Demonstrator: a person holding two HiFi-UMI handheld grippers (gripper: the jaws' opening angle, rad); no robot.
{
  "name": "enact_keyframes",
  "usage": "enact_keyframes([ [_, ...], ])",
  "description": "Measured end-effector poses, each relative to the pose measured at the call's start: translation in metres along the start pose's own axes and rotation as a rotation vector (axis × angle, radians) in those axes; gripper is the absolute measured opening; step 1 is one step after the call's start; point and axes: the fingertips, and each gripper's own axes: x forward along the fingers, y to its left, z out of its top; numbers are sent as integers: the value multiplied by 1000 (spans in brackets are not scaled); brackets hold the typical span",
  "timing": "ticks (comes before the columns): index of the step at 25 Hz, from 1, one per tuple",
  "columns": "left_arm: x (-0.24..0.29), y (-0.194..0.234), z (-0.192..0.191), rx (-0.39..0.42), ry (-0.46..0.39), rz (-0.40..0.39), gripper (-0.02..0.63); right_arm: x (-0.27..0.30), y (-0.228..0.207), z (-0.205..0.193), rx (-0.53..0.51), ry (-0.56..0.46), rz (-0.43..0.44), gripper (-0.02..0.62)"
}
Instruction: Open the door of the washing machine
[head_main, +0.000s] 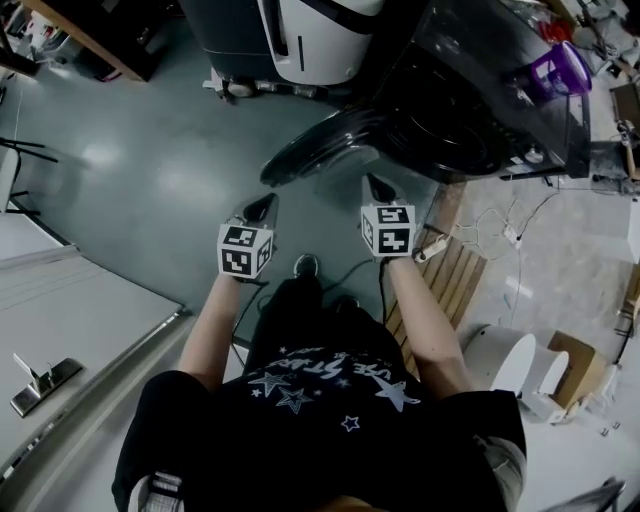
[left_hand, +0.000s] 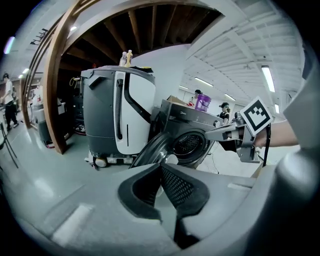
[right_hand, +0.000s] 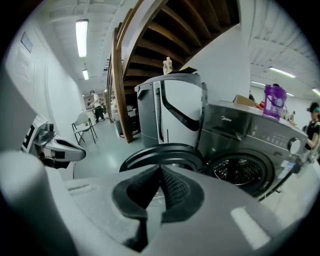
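The dark washing machine (head_main: 480, 90) stands at the upper right of the head view. Its round door (head_main: 320, 150) is swung wide open, away from the drum opening (head_main: 440, 135). My left gripper (head_main: 264, 206) and right gripper (head_main: 376, 184) hover side by side just in front of the door, touching nothing. Both are shut with nothing between the pads. In the left gripper view the open door (left_hand: 152, 150) and the drum (left_hand: 190, 145) lie beyond the shut left gripper (left_hand: 160, 166). The right gripper view looks over the shut right gripper (right_hand: 160, 168) at the door (right_hand: 162, 152) and drum (right_hand: 242, 172).
A tall grey-and-white machine (head_main: 315, 40) stands left of the washer. A purple jug (head_main: 555, 70) sits on the washer's top. A wooden pallet (head_main: 455, 280), cables (head_main: 510, 235) and a white bucket (head_main: 515, 365) lie to the right. Grey floor (head_main: 130, 170) spreads to the left.
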Motion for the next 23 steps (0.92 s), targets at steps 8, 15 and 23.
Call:
enact_keyframes([
  [8,-14,-58,1,42,-27,0,11,-56,-30,-13,12,-84,-2,5],
  [15,-45,-113,-2,60,-59,5,11,-117,-43,-35,54,-124,1,5],
  [23,-75,-161,8,67,-122,6,11,-176,-51,-44,64,-180,-2,5],
])
